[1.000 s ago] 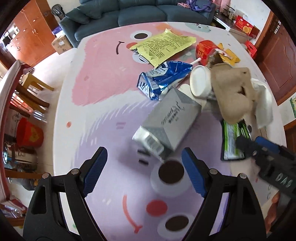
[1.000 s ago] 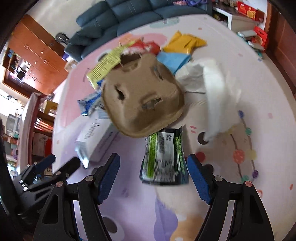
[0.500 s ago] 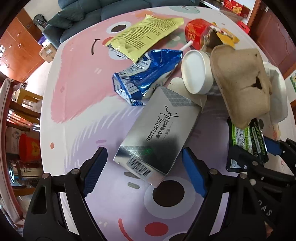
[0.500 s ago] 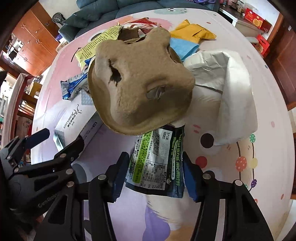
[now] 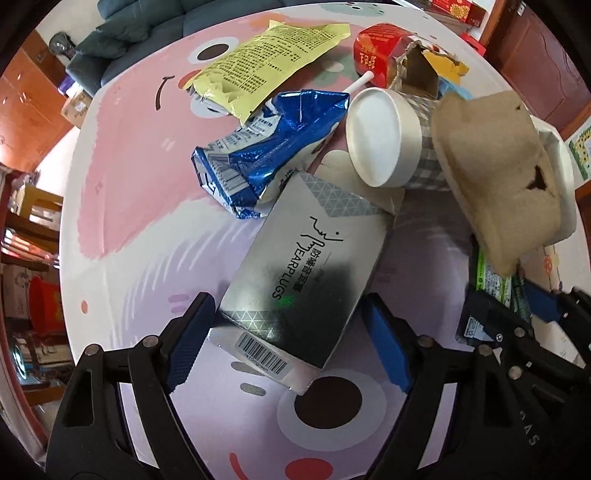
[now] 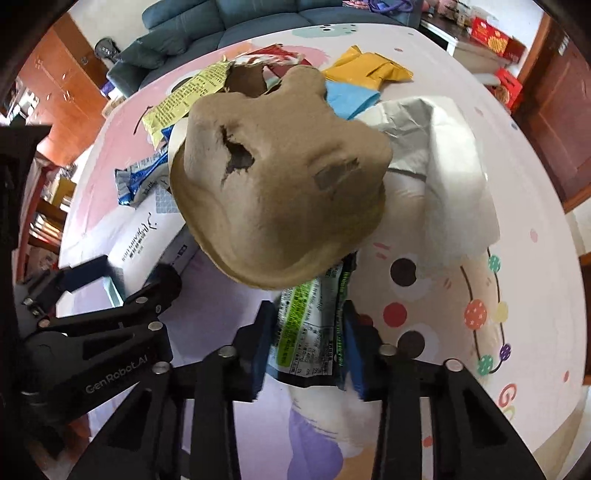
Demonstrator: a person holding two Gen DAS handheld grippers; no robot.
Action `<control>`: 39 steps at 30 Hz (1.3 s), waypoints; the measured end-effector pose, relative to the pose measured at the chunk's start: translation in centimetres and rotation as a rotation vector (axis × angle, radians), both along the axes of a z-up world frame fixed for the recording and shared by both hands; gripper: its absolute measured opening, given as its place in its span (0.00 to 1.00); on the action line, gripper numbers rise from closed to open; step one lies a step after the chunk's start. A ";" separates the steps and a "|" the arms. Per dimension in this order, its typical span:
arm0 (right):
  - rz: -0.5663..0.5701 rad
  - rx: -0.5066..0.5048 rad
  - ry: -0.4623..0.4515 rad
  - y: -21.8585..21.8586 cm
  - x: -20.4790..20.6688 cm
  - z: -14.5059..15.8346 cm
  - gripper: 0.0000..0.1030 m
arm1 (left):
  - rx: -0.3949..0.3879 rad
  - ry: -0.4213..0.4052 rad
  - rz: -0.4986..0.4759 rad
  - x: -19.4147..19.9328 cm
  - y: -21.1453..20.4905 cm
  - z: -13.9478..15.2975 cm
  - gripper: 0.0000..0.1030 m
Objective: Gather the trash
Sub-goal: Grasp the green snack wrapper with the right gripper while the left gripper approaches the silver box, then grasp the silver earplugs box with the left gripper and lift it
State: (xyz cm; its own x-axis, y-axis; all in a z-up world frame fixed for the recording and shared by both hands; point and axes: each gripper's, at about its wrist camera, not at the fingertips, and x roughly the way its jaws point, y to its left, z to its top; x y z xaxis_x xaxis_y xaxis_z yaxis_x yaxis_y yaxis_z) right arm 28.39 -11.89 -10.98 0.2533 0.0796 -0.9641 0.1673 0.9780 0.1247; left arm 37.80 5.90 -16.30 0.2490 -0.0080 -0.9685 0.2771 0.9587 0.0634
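A silver earplugs box (image 5: 306, 269) lies on the cartoon tablecloth (image 5: 122, 206). My left gripper (image 5: 291, 339) is open, its blue pads either side of the box's near end and close to its edges. A green and white wrapper (image 6: 310, 332) pokes out from under a brown pulp tray (image 6: 280, 192). My right gripper (image 6: 310, 343) is shut on the wrapper's near end, which buckles between the pads. In the left wrist view the right gripper (image 5: 517, 317) shows low at the right edge, with the wrapper (image 5: 493, 275) in it.
Behind the box lie a blue foil bag (image 5: 273, 147), a yellow bag (image 5: 273, 62), a lidded white paper cup (image 5: 380, 136) and a red carton (image 5: 376, 51). A white paper bag (image 6: 443, 184) lies right of the pulp tray. A sofa (image 6: 258, 18) stands beyond the table.
Both grippers have moved forward and down. The right one has narrowed from open until its pads press the wrapper. The left one has come to stand around the box's end.
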 end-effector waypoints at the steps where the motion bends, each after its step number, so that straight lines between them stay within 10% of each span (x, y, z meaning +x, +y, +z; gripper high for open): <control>1: -0.005 0.009 -0.003 -0.1 -0.2 0.1 0.27 | 0.000 -0.002 0.002 0.0 0.0 0.0 0.75; 39: -0.086 0.140 -0.155 -4.0 -12.3 8.2 0.17 | -0.001 -0.109 -0.059 -8.2 -2.8 5.3 0.62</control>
State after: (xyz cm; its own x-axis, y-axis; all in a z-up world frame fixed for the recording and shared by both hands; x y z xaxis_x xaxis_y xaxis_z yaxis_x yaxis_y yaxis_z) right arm 16.06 -15.93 -2.80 0.4090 0.1819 -0.8942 0.2180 0.9321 0.2893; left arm 29.56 3.12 -11.00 0.3515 -0.0263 -0.9358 0.3248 0.9409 0.0955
